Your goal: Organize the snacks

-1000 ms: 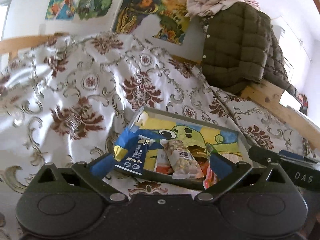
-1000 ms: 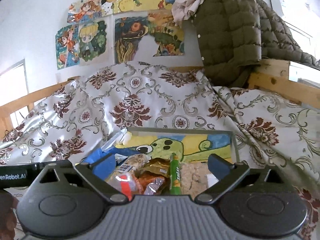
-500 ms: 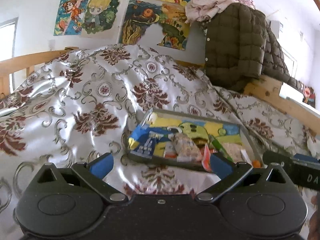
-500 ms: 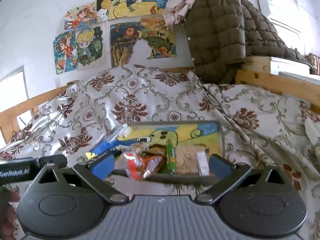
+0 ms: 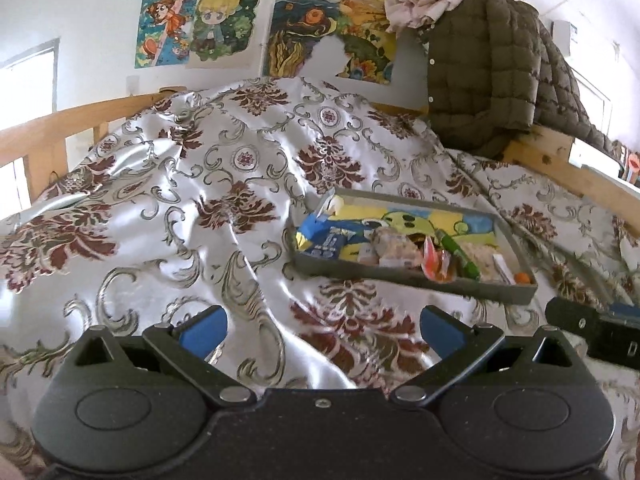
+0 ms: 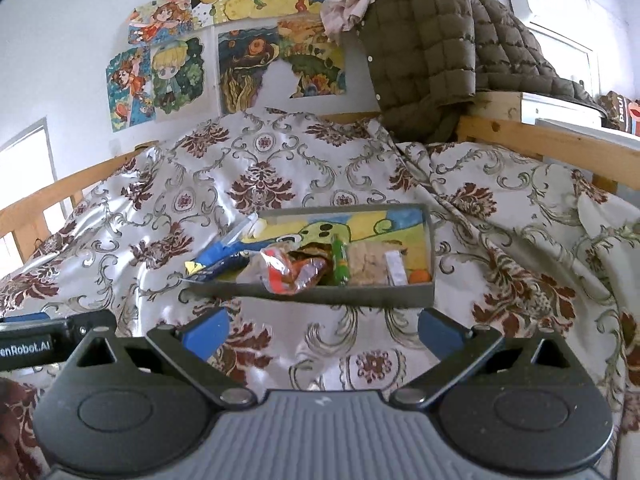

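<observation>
**Snack tray sat on the patterned bedspread, both grippers empty**

The grey tray (image 6: 320, 294) lay on the floral bedspread (image 5: 168, 184), its floor printed with a green cartoon figure on yellow and blue. Snacks were packed along its near side. At the left end a blue packet (image 6: 218, 258) leaned out over the rim, partly on the cloth. Next to it lay a clear wrapper with red print (image 6: 280, 274), then an upright-lying green stick pack (image 6: 340, 260), a pale packet of crackers (image 6: 366, 264), a small white sachet (image 6: 394, 266) and a small orange item (image 6: 418, 276) in the right corner. In the left wrist view the same tray (image 5: 420, 278) sat ahead and to the right, with the blue packet (image 5: 324, 240) at its left end and the green stick (image 5: 460, 254) toward the right.

The right gripper (image 6: 320, 330) hovered just short of the tray, its blue-padded jaws spread wide with nothing between them. The left gripper (image 5: 322, 330) was held over bare cloth, well apart from the tray, jaws likewise released and empty.

Beyond the bed, a wooden frame (image 6: 552, 142) carried an olive quilted jacket (image 6: 432, 52), and cartoon posters (image 5: 200, 24) covered the white wall.
</observation>
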`<state>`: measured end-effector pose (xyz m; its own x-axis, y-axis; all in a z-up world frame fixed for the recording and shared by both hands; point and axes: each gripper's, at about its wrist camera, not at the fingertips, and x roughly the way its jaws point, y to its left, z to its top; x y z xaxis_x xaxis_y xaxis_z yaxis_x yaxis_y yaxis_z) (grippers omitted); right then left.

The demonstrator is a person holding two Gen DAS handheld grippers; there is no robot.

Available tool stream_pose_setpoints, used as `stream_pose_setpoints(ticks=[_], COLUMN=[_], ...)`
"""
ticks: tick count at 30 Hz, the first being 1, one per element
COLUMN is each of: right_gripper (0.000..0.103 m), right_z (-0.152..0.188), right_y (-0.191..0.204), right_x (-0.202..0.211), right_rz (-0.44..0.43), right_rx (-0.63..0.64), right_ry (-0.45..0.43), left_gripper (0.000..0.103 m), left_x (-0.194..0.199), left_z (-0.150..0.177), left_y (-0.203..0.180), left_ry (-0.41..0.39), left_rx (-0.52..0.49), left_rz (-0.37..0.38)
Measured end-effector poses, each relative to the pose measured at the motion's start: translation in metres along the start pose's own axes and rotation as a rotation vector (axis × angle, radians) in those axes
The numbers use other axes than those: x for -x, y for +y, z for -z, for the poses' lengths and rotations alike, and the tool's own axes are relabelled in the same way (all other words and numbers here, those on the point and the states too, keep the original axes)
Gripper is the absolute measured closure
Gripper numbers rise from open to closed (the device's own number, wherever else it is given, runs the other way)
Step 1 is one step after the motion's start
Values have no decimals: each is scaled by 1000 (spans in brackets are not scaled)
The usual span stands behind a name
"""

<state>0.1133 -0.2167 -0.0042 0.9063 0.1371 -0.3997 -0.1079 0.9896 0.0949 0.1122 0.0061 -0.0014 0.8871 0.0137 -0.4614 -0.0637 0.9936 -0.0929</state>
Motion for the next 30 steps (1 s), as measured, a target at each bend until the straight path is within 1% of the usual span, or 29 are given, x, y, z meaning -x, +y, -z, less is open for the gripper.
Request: stream_pose_setpoints(ticks=[5, 15, 24, 30], right_gripper=[0, 0, 0, 0], right_z=[8, 22, 26, 26], right_y=[-1, 3, 7, 6], right_x=[14, 31, 33, 32], right_rz=[6, 15, 20, 19], right_rx=[-13, 12, 31, 28], right_ry=[18, 49, 61, 62], left_gripper=[1, 1, 1, 1], left_x=[14, 29, 32, 29], left_z=[10, 18, 20, 19], left_y=[-3, -3, -7, -7], left_ry=[11, 7, 8, 18], left_rx=[-35, -13, -43, -46], left_rz=[-15, -37, -43, -46])
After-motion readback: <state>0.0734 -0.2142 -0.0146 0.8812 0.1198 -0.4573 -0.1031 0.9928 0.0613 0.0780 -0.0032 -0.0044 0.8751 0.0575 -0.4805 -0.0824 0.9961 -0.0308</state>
